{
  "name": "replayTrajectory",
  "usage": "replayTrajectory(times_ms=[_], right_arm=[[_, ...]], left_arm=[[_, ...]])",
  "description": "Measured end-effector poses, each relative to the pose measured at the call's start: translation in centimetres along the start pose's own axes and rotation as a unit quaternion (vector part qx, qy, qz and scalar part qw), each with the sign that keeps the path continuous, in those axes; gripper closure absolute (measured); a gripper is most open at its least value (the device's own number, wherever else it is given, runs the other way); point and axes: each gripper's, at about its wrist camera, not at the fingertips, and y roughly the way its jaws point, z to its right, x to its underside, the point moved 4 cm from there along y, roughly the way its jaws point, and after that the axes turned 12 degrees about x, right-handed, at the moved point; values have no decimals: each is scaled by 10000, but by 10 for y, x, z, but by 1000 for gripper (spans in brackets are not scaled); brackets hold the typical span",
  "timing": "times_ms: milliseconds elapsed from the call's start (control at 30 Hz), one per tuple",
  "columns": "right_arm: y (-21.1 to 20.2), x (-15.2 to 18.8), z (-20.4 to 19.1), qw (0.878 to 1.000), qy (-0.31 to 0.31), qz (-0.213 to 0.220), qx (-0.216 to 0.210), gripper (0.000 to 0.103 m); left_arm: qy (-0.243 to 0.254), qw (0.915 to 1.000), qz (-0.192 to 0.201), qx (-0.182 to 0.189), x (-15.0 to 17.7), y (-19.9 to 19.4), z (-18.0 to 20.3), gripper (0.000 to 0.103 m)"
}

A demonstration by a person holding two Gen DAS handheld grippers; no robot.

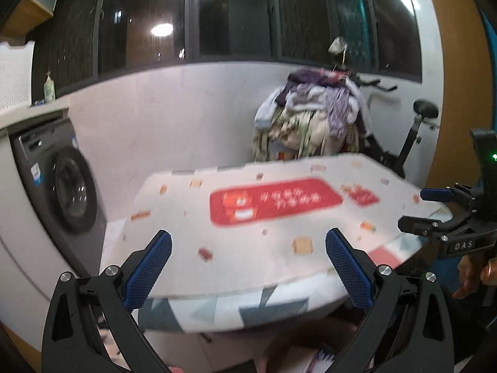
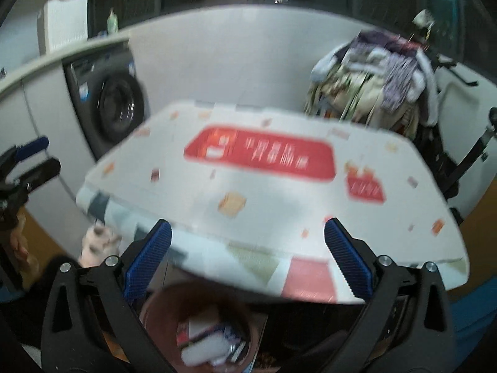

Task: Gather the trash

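Both views are motion-blurred; fine detail is not readable.

Left tongs (image 1: 248, 264): spread wide, blue ribbed pads well apart, nothing between them. They hang over the near edge of the surface (image 1: 192, 217), which carries a white cloth with small orange marks and a large red printed panel (image 1: 273, 202). A second cloth layer with grey triangles shows along the near rim.

Right tongs (image 2: 247, 262): also spread wide and holding nothing. They are positioned above the near rim of the same surface. In the left wrist view the right tongs appear at the far right edge, beside the surface, with a hand (image 1: 475, 272) gripping the handle.

Trash location: a brown round bin (image 2: 161, 307) sits on the floor below the near edge of the surface, directly under the right tongs. It contains white and red packaging (image 2: 205, 338); individual items cannot be told apart. No trash is visible on top of the surface.

Surroundings:
- A dark front-loading washing machine (image 1: 68, 186) stands to the left, built in under a white counter.
- A pump bottle (image 1: 49, 88) stands on that counter.
- A heap of clothes (image 1: 313, 115) is piled at the far right, draped over an exercise bike (image 1: 413, 130).
- Dark windows (image 1: 233, 15) run along the far wall and reflect ceiling lights.
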Motion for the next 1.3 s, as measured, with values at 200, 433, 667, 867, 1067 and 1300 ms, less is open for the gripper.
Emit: replayTrajectory(times_ms=[200,433,667,867,1067,1300], right_arm=[[-30,-32,16,9991,136,386,54,6],[-45,-42,19,9986,133,493,158,6],[-48,-43,15,9986,118,506,101,6],[-52,-45,13,9983,152,555,91,6],[-54,-46,15,9983,224,541,35,6],[-56,-48,17,9982,288,526,-25,6]], left_arm=[[413,9980,159,-458,-35,-16,14,6],[131,9977,129,-651,-49,-26,6,6],[85,9986,184,-486,-55,-32,6,6],[169,9988,200,-410,-56,-36,12,6],[196,9989,158,-384,-56,-36,15,6],[196,9990,171,-359,-56,-37,16,6]])
